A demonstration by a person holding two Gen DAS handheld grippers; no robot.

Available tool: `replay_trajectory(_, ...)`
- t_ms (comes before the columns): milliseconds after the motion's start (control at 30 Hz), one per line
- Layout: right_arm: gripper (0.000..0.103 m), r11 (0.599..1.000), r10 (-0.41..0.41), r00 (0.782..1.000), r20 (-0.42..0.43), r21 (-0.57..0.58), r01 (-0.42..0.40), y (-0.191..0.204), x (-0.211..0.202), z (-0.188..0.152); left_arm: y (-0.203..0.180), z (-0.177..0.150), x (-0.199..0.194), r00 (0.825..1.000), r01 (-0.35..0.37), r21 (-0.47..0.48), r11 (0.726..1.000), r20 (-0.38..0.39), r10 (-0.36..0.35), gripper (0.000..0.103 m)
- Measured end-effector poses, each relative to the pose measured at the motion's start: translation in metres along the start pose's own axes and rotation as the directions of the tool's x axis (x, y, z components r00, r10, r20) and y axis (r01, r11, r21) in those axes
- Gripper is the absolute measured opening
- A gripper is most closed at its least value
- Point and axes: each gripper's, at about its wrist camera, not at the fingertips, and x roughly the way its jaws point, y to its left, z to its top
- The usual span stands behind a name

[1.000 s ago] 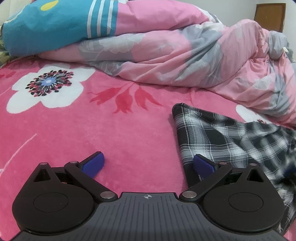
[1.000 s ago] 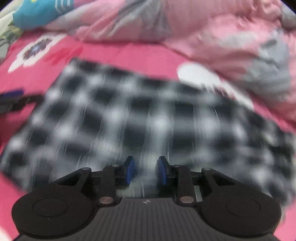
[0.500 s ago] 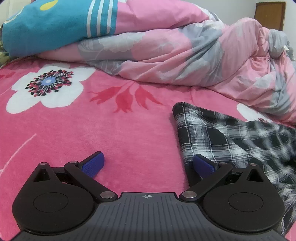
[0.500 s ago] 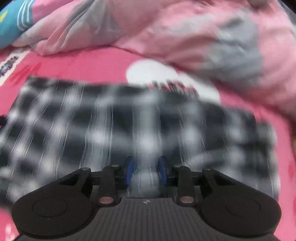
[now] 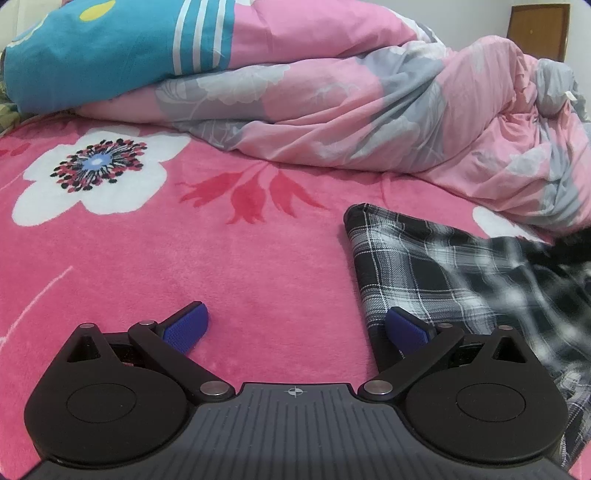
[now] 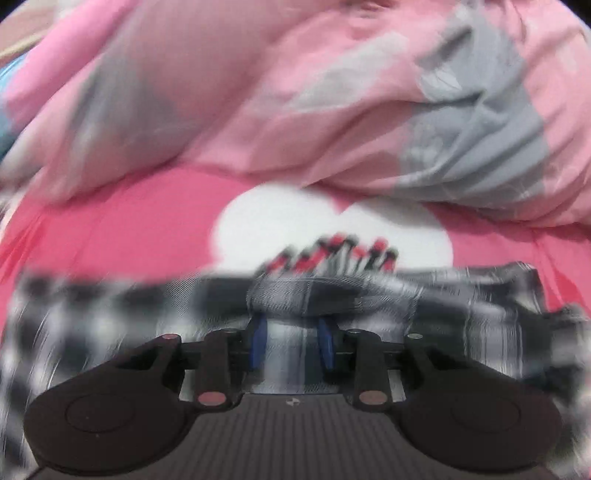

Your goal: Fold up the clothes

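Plaid shirt [image 6: 332, 295] dragged across the bed [image 5: 184, 251]: right gripper [image 6: 291, 345] fingers clamp a fold; left gripper [image 5: 295, 325] fingers spread, idle.

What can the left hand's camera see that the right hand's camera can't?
Only the left wrist view shows the blue striped pillow, the wooden door and the open left gripper.

Only the right wrist view shows the right gripper, its fingers pinching a bunched fold.

Both show the plaid garment, the pink flowered blanket and the crumpled duvet.
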Motion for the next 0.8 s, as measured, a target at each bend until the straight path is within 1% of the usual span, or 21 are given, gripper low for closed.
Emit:
replay_trajectory(33,0.032,0.999,0.008,0.999,0.031,0.043,-0.01,-0.006,-0.001,0.003,0.001,0.0,-0.001,1.0,0.004,-0.004,1.0,0.004,-0.004,0.103)
replay_trajectory(133,0.033,0.992,0.007,0.993,0.119,0.126,-0.022,-0.022,-0.023,0.001,0.005,0.002,-0.007,0.999,0.026,-0.036,0.999,0.034,-0.025,0.103)
replay_trajectory(200,0.033,0.993,0.005,0.989,0.145,0.12,-0.022,-0.03,-0.048,-0.013,0.004,0.004,-0.015,0.996,0.053,-0.051,0.997,0.074,-0.049,0.103)
replay_trajectory(233,0.033,0.993,0.013,0.989,0.15,0.114,-0.03,-0.033,-0.062,-0.023,0.002,0.004,-0.02,0.994,0.077,-0.047,0.996,0.087,-0.072,0.103)
replay_trajectory(300,0.033,0.993,0.042,0.988,0.145,0.107,-0.058,-0.039,-0.085,-0.041,-0.008,0.002,-0.026,0.986,0.146,-0.008,0.989,0.085,-0.145,0.103)
replay_trajectory(367,0.033,0.992,0.071,0.99,0.122,0.092,-0.083,-0.043,-0.099,-0.058,-0.023,-0.003,-0.031,0.978,0.191,0.058,0.98,0.069,-0.195,0.103)
replay_trajectory(433,0.033,0.996,0.074,0.994,0.083,0.046,-0.078,-0.039,-0.103,-0.072,-0.041,-0.011,-0.031,0.982,0.171,0.145,0.975,0.054,-0.18,0.103)
replay_trajectory(500,0.033,0.999,0.046,0.997,0.06,0.021,-0.048,-0.038,-0.093,-0.075,-0.054,-0.019,-0.021,0.993,0.109,0.215,0.971,0.018,-0.116,0.103)
replay_trajectory(533,0.033,0.999,0.031,0.998,0.052,0.018,-0.032,-0.039,-0.085,-0.074,-0.056,-0.021,-0.014,0.995,0.095,0.218,0.971,-0.015,-0.094,0.103)
replay_trajectory(567,0.033,1.0,0.012,0.999,0.049,0.019,-0.013,-0.04,-0.078,-0.073,-0.054,-0.02,-0.009,0.995,0.1,0.204,0.974,-0.036,-0.095,0.103)
replay_trajectory(667,0.033,0.994,-0.081,0.992,0.094,0.075,0.074,-0.058,-0.062,-0.06,-0.045,-0.017,-0.008,0.992,0.123,0.151,0.981,-0.031,-0.12,0.103)
replay_trajectory(767,0.033,0.984,-0.065,0.986,0.154,0.175,0.038,-0.081,-0.086,-0.062,-0.046,-0.018,-0.007,0.993,0.115,0.164,0.98,-0.032,-0.111,0.103)
replay_trajectory(800,0.033,0.988,-0.031,0.986,0.166,0.157,0.004,-0.083,-0.099,-0.069,-0.046,-0.018,-0.007,0.994,0.112,0.168,0.979,-0.032,-0.109,0.103)
